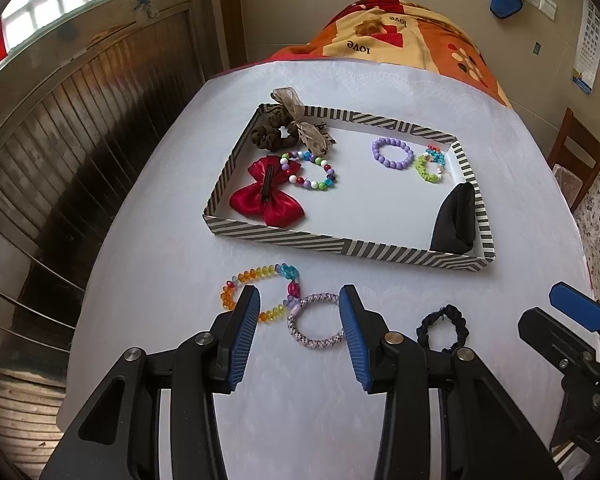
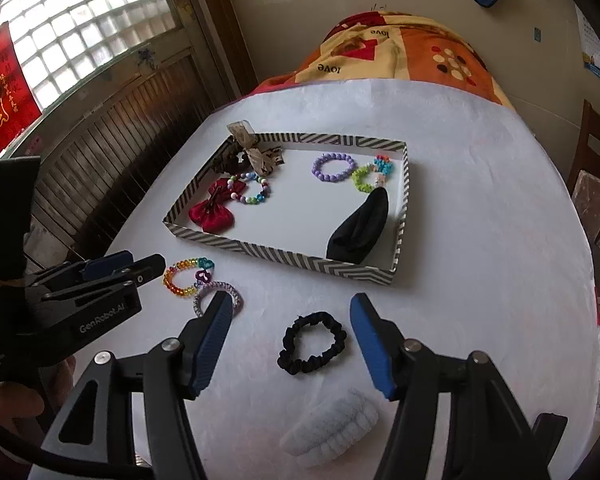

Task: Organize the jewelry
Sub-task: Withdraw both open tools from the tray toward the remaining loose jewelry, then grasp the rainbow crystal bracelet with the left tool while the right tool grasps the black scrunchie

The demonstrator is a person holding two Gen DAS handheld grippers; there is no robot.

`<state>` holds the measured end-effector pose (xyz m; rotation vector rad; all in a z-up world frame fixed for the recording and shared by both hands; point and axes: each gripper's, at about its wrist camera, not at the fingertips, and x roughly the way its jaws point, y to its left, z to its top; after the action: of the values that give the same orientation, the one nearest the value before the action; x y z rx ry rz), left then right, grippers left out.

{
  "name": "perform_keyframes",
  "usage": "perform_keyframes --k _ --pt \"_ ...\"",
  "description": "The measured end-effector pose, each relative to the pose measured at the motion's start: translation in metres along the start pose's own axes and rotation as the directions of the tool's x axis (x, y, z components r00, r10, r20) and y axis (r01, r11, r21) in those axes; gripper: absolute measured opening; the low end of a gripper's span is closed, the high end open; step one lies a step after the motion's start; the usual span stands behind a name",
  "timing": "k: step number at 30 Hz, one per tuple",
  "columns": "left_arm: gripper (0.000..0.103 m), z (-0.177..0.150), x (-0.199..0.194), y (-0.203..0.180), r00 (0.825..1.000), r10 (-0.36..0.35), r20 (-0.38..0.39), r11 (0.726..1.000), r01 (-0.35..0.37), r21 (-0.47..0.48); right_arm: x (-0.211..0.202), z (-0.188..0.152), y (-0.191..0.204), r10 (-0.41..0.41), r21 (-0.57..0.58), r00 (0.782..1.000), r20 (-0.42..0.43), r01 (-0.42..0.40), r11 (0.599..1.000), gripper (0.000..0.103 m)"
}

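A striped shallow tray point(image 1: 340, 246) point(image 2: 284, 258) on the white table holds a red bow point(image 1: 266, 196), a brown scrunchie point(image 1: 276, 134), a multicolour bead bracelet point(image 1: 310, 170), a purple bead bracelet point(image 1: 392, 153), a green-and-teal bracelet point(image 1: 430, 164) and a black cloth point(image 1: 454, 220). In front of the tray lie an orange bead bracelet point(image 1: 256, 292) point(image 2: 188, 278), a pink braided hair tie point(image 1: 316, 326) point(image 2: 216, 294), a black scrunchie point(image 1: 444, 328) point(image 2: 312, 342) and a white scrunchie point(image 2: 332, 426). My left gripper point(image 1: 300, 300) is open above the pink tie. My right gripper point(image 2: 292, 312) is open above the black scrunchie.
A bed with an orange blanket point(image 1: 412, 36) lies beyond the table. A wooden chair point(image 1: 576, 156) stands at the right. A dark slatted wall panel point(image 1: 80, 128) and a window are at the left. The table's left edge drops off near the left gripper.
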<state>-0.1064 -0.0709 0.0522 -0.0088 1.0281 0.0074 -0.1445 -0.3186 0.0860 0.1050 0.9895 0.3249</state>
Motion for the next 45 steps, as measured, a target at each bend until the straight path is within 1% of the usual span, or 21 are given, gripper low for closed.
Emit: perform_keyframes --k 11,20,22,25,27,30,33,37,41,43,45 --pt "0.021 -0.003 0.003 0.001 1.000 0.001 -0.013 1.000 -0.001 0.002 0.002 -0.003 -0.001 -0.008 0.002 1.000 -0.008 0.008 1.000 0.067" --pt "0.021 -0.006 0.009 0.004 1.000 -0.004 -0.030 1.000 0.004 0.005 0.009 -0.006 -0.003 -0.014 0.015 0.999 -0.034 0.015 1.000 0.068" --pt "0.021 -0.006 0.011 0.008 0.999 -0.020 -0.044 1.000 0.019 -0.003 0.011 -0.007 -0.005 -0.021 0.017 0.999 -0.039 0.022 1.000 0.068" --pt "0.021 -0.005 0.015 0.022 0.997 -0.047 -0.066 0.998 0.045 -0.040 0.014 -0.009 -0.011 -0.034 0.027 0.998 -0.051 0.035 0.999 0.069" --pt "0.021 -0.004 0.022 0.037 0.990 -0.100 -0.101 0.991 0.091 -0.093 0.018 -0.011 -0.017 -0.046 0.036 0.997 -0.062 0.048 0.998 0.069" --pt "0.021 -0.005 0.031 0.059 0.980 -0.147 -0.137 0.978 0.123 -0.167 0.026 -0.015 -0.027 -0.055 0.055 0.995 -0.088 0.060 0.997 0.069" --pt "0.021 -0.006 0.036 0.076 0.979 -0.146 -0.144 0.974 0.116 -0.197 0.036 -0.021 -0.035 -0.064 0.063 0.991 -0.114 0.071 0.995 0.069" --pt "0.021 -0.011 0.046 0.088 0.975 -0.144 -0.169 0.973 0.108 -0.203 0.053 -0.027 -0.040 -0.073 0.064 0.985 -0.157 0.084 0.994 0.069" --pt "0.021 -0.013 0.066 0.096 0.969 -0.132 -0.209 0.972 0.085 -0.221 0.063 -0.028 -0.037 -0.054 0.051 0.983 -0.177 0.064 0.997 0.069" --pt "0.021 -0.010 0.074 0.097 0.971 -0.112 -0.210 0.974 0.066 -0.216 0.067 -0.026 -0.035 -0.062 0.042 0.982 -0.179 0.070 0.997 0.069" --pt "0.021 -0.006 0.081 0.096 0.975 -0.079 -0.207 0.982 0.041 -0.185 0.073 -0.024 -0.037 -0.082 0.033 0.979 -0.189 0.089 0.995 0.069"
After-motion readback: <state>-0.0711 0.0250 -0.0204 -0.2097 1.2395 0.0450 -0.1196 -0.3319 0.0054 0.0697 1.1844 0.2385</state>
